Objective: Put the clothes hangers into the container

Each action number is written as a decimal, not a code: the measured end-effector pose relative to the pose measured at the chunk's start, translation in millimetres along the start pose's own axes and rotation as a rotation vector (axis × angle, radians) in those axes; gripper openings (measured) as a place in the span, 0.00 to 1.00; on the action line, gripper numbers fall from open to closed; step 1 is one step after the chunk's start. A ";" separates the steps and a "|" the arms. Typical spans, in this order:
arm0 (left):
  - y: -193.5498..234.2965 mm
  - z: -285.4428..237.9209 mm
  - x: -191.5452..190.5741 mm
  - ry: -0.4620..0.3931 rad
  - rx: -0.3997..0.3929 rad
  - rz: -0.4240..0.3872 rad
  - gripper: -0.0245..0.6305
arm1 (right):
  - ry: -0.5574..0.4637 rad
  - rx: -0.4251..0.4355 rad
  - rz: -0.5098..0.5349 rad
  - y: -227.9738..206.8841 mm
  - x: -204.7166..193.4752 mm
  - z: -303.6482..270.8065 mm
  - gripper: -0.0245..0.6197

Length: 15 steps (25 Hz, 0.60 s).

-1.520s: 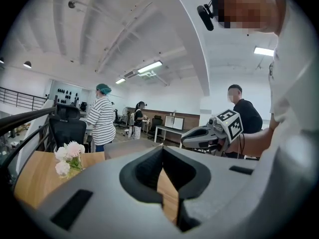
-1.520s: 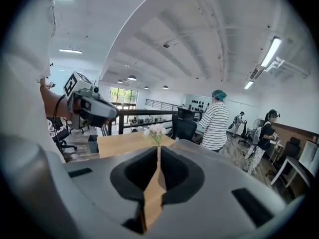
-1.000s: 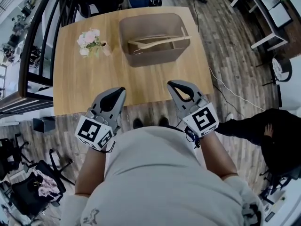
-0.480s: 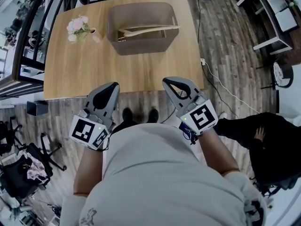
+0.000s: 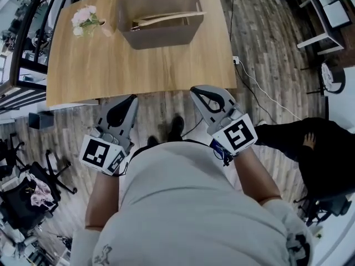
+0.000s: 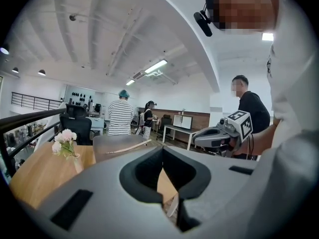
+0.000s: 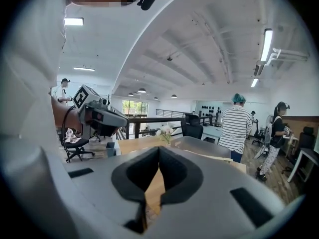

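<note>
A grey-brown container stands at the far side of the wooden table. A wooden clothes hanger lies across its top, also seen as the hanger from the left gripper view. Both grippers hover over the floor, short of the table's near edge and close to my body. My left gripper is shut with nothing in it, its pads meeting in its own view. Its twin, the right gripper, is likewise shut and empty. The container shows beyond the right jaws.
A small vase of pink flowers stands on the table's far left. A person in black sits to the right. A cable runs along the floor. A black railing and a chair are on the left.
The table and container have slid up and away in the head view as I step back. Both grippers, still shut and empty, have drawn back from the table's edge to over the floor.
</note>
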<state>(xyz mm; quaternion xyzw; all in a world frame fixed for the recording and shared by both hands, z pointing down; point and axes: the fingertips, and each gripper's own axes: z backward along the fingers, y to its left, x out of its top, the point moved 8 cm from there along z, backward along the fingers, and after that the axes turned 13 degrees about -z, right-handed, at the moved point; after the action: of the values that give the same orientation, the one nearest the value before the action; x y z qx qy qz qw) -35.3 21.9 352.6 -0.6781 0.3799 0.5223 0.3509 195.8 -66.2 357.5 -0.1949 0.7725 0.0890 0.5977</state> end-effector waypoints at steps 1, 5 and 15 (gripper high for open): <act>-2.4 4.9 -0.2 0.001 -0.009 -0.004 0.05 | -0.003 -0.007 -0.002 5.8 -0.1 3.1 0.05; -10.9 32.0 -4.7 0.003 -0.036 -0.010 0.05 | 0.000 -0.035 -0.003 34.4 -2.9 11.4 0.05; -21.7 115.0 -8.9 -0.033 -0.052 -0.036 0.05 | -0.025 -0.105 0.049 108.0 0.4 27.5 0.05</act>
<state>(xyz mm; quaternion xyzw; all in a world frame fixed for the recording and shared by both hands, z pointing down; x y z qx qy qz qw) -68.5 133.7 339.1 -0.6849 0.3481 0.5367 0.3489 176.2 42.0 339.4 -0.2060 0.7637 0.1464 0.5941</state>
